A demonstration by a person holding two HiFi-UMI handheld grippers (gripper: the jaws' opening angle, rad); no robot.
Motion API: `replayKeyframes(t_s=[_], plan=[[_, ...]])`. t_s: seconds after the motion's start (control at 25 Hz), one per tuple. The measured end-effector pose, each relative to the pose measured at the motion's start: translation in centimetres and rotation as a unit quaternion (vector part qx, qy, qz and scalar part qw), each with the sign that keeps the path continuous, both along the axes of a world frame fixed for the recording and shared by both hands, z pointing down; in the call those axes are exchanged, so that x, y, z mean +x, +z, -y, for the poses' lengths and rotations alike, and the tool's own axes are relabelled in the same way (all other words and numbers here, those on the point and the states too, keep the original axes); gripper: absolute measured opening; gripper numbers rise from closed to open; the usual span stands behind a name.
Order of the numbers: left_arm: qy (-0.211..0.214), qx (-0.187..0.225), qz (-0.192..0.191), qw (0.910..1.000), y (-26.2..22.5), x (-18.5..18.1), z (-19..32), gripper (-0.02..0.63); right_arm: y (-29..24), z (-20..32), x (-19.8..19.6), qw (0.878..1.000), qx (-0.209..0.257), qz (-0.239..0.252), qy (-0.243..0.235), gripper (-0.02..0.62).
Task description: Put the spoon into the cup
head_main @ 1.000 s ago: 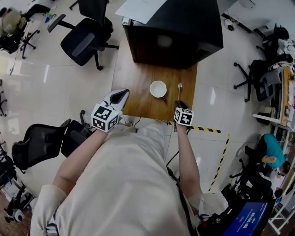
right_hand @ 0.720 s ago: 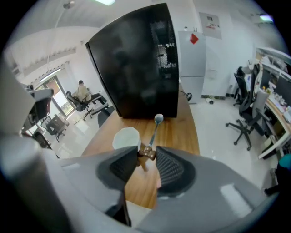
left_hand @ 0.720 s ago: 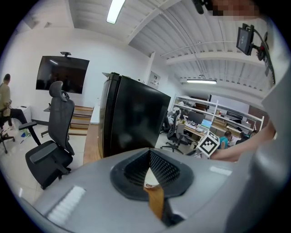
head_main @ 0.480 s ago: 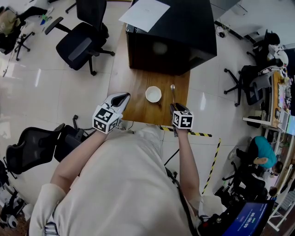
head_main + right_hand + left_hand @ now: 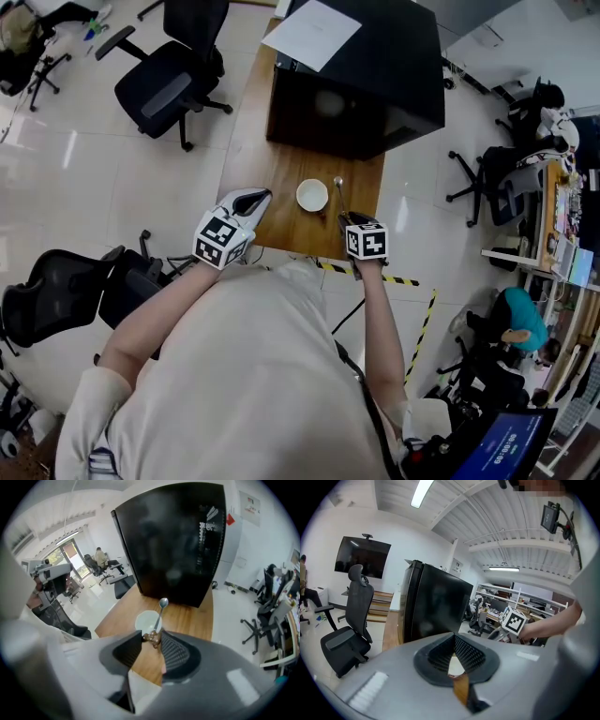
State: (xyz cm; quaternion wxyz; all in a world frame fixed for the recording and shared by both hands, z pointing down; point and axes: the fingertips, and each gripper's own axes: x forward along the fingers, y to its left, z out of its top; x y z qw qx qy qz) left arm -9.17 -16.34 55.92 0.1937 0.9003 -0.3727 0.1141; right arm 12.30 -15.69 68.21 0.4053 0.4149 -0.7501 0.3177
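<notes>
A white cup (image 5: 312, 195) stands on the wooden table (image 5: 272, 178), in front of a big black box (image 5: 361, 80). My right gripper (image 5: 345, 218) is shut on the handle of a metal spoon (image 5: 338, 190) and holds it above the table just right of the cup. In the right gripper view the spoon (image 5: 161, 611) sticks forward out of the right gripper (image 5: 153, 638), its bowl beyond the cup (image 5: 146, 620). My left gripper (image 5: 260, 197) hovers over the table's near left corner, jaws together and empty. The left gripper view shows the left gripper (image 5: 454, 637) with its pads meeting.
A sheet of paper (image 5: 310, 34) lies on the black box. Office chairs (image 5: 169, 75) stand on the floor to the left, another chair (image 5: 52, 295) sits beside the person. Yellow-black tape (image 5: 412, 314) marks the floor at the right, and desks and chairs (image 5: 511, 178) stand beyond it.
The right gripper has lifted the spoon off the table and brought it a little closer to the cup. The left gripper has hardly moved.
</notes>
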Motion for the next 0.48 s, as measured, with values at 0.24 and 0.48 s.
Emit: replayKeyframes(t_s=[0.24, 0.48], plan=[[-0.008, 0.004, -0.004, 1.0000, -0.3, -0.5, 0.0, 0.005, 1.7, -0.5, -0.6, 0.999, -0.032, -0.023, -0.022, 0.126], [-0.019, 0.004, -0.006, 0.9998, -0.2, -1.2, 0.0, 0.005, 4.1, -0.7, -1.1, 0.996, -0.062, -0.039, -0.044, 0.126]])
